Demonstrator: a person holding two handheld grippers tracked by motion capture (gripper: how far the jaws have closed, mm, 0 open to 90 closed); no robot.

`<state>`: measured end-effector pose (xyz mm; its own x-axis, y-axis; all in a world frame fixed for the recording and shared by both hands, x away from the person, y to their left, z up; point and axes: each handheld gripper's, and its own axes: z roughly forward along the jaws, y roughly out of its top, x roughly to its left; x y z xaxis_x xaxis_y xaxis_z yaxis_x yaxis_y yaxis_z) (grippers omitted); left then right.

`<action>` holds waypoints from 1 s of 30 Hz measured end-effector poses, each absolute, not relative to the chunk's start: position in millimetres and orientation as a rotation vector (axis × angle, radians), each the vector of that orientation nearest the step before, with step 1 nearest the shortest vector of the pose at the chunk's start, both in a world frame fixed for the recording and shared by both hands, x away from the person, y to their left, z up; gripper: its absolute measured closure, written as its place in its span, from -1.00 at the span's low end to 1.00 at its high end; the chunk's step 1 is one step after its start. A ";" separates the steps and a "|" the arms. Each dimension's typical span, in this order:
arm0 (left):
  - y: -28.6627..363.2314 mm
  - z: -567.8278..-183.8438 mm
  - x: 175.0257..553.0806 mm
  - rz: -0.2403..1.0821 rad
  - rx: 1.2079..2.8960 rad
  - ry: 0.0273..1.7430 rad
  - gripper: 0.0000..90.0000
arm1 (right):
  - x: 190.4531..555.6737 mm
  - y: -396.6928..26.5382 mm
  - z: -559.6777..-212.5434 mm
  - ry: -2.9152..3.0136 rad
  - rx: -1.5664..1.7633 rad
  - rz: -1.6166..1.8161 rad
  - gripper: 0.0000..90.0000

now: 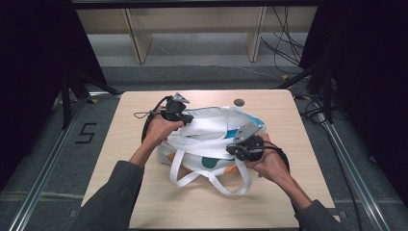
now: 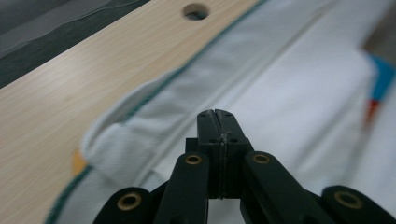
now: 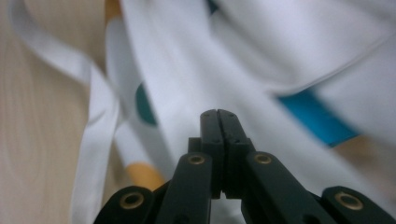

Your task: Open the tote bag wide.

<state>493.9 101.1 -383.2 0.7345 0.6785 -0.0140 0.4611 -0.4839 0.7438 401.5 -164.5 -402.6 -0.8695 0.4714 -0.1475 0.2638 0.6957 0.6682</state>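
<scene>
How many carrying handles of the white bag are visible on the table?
2. One white strap handle loops from the bag toward the near table edge. The other handle lies flat across the bag, between the two grippers. Folded cloth may hide part of each.

The bag [image 2: 299,88] blurs at the left gripper view's right edge.

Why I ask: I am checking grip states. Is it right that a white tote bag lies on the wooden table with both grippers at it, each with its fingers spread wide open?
Not quite. The white tote bag does lie on the wooden table, but the left gripper and the right gripper both have their fingers pressed together, shut with nothing between them, as the two gripper views show.
</scene>
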 end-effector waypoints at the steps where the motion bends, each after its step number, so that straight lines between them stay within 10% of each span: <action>1: 100.1 -380.5 488.2 0.355 2.163 0.834 0.99 | 405.4 -166.9 -393.5 2.547 0.588 0.993 1.00; 11: 75.0 -410.4 483.6 0.246 2.304 0.803 0.99 | 436.7 -151.9 -397.2 2.522 0.634 0.868 1.00; 23: 46.5 -418.1 551.5 0.709 2.336 0.981 0.99 | 405.8 -137.2 -434.0 2.755 0.528 0.664 1.00; 30: 59.9 -409.2 543.3 0.625 2.268 0.943 0.99 | 408.1 -145.6 -410.6 2.690 0.631 0.857 1.00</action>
<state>543.3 59.9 -409.2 0.6372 0.7469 0.1899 0.4656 -0.5694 0.6775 408.1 -145.6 -410.6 -0.8754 0.4726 -0.1019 0.3265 0.7334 0.5963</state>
